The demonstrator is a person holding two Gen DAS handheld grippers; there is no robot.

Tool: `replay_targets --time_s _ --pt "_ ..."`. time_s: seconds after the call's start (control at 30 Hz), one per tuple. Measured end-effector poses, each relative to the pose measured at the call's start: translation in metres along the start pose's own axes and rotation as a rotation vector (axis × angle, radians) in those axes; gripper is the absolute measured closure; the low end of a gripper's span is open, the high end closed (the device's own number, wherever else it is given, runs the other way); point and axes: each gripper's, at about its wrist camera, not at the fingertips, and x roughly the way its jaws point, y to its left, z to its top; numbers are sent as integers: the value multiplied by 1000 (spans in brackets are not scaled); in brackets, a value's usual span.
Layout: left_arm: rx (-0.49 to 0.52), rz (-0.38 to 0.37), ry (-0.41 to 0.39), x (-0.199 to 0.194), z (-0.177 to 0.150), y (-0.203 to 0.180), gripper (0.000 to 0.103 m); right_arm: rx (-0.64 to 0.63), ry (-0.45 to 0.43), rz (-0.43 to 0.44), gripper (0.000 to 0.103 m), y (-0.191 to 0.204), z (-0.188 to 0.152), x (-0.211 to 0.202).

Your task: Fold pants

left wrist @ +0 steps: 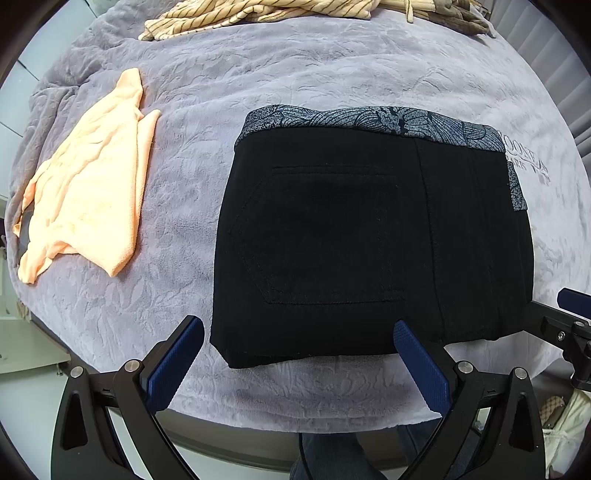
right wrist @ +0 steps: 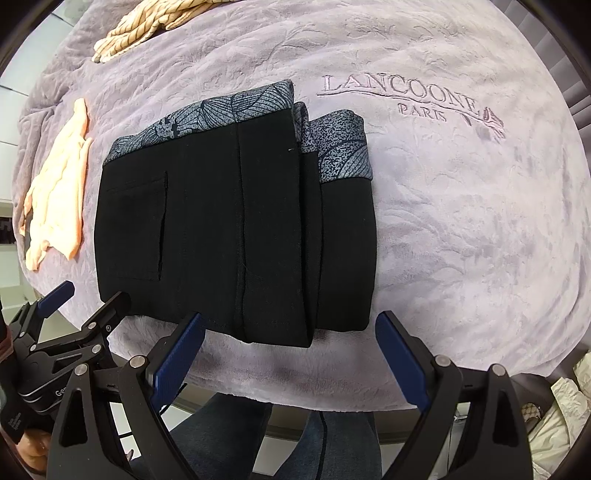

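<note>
The black pants lie folded into a compact stack on the lilac blanket, back pocket up, with a grey leaf-print waistband along the far edge. They also show in the right wrist view, where several folded layers show at the right side. My left gripper is open and empty, just in front of the stack's near edge. My right gripper is open and empty, also at the near edge. The right gripper shows at the right edge of the left wrist view. The left gripper shows at the lower left of the right wrist view.
A peach garment lies crumpled to the left of the pants. A striped beige garment lies at the far edge of the blanket. The blanket's near edge hangs over the table, with the person's legs below.
</note>
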Motion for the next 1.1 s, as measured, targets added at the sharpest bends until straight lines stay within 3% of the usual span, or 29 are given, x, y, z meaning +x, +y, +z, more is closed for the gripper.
replay_targets --time_s 1.1 --pt "-1 9 -5 -1 0 -11 0 2 -2 -2 9 -1 -1 -1"
